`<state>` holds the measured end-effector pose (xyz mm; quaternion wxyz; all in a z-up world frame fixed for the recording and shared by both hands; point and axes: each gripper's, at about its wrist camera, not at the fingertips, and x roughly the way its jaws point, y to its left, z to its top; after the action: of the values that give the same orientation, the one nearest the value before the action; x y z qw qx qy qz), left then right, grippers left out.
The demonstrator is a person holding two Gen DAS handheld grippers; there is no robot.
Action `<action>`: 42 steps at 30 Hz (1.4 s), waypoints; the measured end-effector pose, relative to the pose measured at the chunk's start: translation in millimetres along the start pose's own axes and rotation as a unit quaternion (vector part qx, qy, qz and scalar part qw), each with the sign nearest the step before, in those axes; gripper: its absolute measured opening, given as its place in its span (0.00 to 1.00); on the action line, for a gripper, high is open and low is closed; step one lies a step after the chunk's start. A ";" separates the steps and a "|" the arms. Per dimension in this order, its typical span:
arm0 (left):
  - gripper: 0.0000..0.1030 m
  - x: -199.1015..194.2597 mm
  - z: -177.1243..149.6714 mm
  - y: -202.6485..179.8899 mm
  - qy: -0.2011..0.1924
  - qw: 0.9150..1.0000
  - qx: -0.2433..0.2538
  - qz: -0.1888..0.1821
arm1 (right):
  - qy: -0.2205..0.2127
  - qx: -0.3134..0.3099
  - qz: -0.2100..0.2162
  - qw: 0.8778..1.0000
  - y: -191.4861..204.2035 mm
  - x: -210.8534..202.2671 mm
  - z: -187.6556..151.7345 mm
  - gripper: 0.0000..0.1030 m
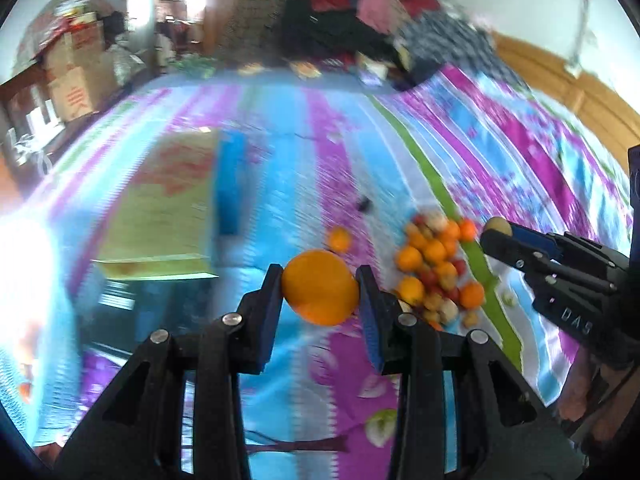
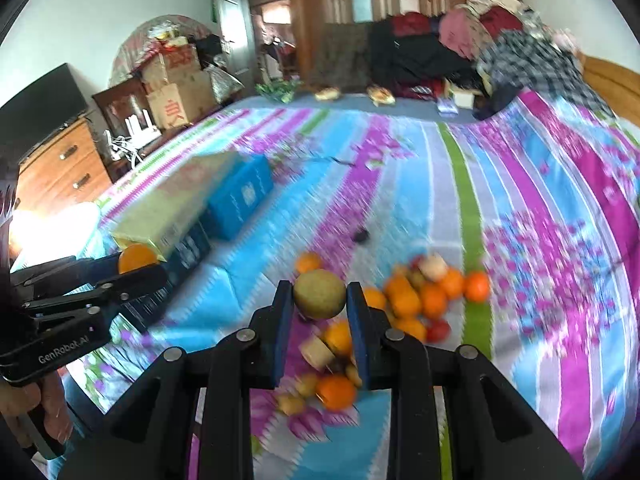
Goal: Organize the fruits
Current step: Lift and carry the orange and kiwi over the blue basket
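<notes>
Above the bed (image 2: 460, 200), left gripper (image 1: 320, 288) jaws clamped an orange (image 1: 320, 286), right gripper (image 2: 320, 296) jaws a greenish fruit (image 2: 319, 294); carry step, boxes (image 2: 208, 200) at bed's left edge likely next.

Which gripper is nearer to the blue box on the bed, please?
Left. The left gripper, clamping an orange, sits just short of the blue box; the right gripper hangs over the fruit pile.

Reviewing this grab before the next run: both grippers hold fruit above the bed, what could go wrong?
1. The orange is round and held only at its sides by the left gripper; it might slip.
2. The right gripper pinches the green fruit near the fingertips; a drop could scatter the pile.
</notes>
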<state>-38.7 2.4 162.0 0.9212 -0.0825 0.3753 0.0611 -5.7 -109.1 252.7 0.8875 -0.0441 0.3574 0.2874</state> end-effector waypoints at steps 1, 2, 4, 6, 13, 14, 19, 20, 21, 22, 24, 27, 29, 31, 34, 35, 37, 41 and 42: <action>0.36 -5.6 3.1 9.8 -0.007 1.000 -0.008 0.007 | -0.003 -0.004 0.005 1.000 6.2 0.2 7.4 0.30; 0.36 -9.8 5.2 17.2 -0.012 1.000 -0.013 0.013 | -0.006 -0.008 0.010 1.000 13.0 0.2 15.1 0.30; 0.36 -19.1 9.2 34.2 -0.024 0.999 -0.027 0.028 | -0.013 -0.019 0.026 0.999 30.7 0.8 32.6 0.30; 0.36 -28.6 12.4 54.4 -0.036 0.997 -0.043 0.045 | -0.018 -0.030 0.040 0.999 47.6 1.5 47.0 0.30; 0.36 -57.9 16.9 112.9 -0.061 0.990 -0.087 0.094 | -0.031 -0.071 0.089 0.993 115.3 5.3 85.8 0.30; 0.36 -60.4 16.6 118.4 -0.062 0.989 -0.090 0.101 | -0.031 -0.075 0.094 0.992 122.8 6.3 89.2 0.30; 0.36 -76.1 11.8 151.9 -0.069 0.982 -0.112 0.136 | -0.023 -0.101 0.126 0.987 173.2 15.9 102.5 0.30; 0.36 -80.5 9.9 160.4 -0.070 0.981 -0.117 0.142 | -0.021 -0.108 0.132 0.985 184.2 17.6 104.9 0.30; 0.36 -83.5 8.3 166.7 -0.070 0.979 -0.121 0.147 | -0.019 -0.114 0.138 0.984 195.0 19.6 107.8 0.30; 0.36 -86.0 7.4 172.0 -0.070 0.978 -0.123 0.153 | -0.018 -0.119 0.143 0.982 203.6 20.9 109.7 0.30; 0.36 -92.7 4.4 186.9 -0.072 0.975 -0.132 0.164 | -0.016 -0.129 0.153 0.980 221.5 24.1 112.8 0.30; 0.36 -102.2 -1.5 207.3 -0.072 0.970 -0.146 0.179 | -0.012 -0.146 0.170 0.975 254.2 27.9 117.9 0.30; 0.36 -107.7 -4.8 217.5 -0.073 0.968 -0.154 0.186 | -0.009 -0.154 0.178 0.972 271.7 30.8 120.5 0.30; 0.36 -112.5 -8.6 230.4 -0.073 0.965 -0.165 0.193 | -0.006 -0.163 0.188 0.968 290.5 33.5 122.6 0.30; 0.36 -115.4 -12.6 243.9 -0.073 0.961 -0.177 0.200 | 0.003 -0.177 0.199 0.964 316.2 38.8 121.8 0.30; 0.36 -116.9 -14.7 249.1 -0.073 0.960 -0.183 0.201 | 0.007 -0.182 0.201 0.963 323.2 40.3 121.2 0.30; 0.36 -119.7 -19.0 257.9 -0.072 0.957 -0.191 0.205 | 0.013 -0.191 0.206 0.960 338.4 43.9 119.2 0.30; 0.36 -124.0 -27.4 273.6 -0.069 0.954 -0.206 0.207 | 0.024 -0.206 0.214 0.955 362.7 49.4 115.1 0.30; 0.36 -125.0 -29.4 277.0 -0.068 0.953 -0.209 0.207 | 0.026 -0.208 0.215 0.954 366.2 50.7 114.4 0.30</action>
<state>-195.9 261.5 199.6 0.8740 -0.1889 0.2993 0.3329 -105.0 251.9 350.5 0.7660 -0.1574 0.3138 0.5384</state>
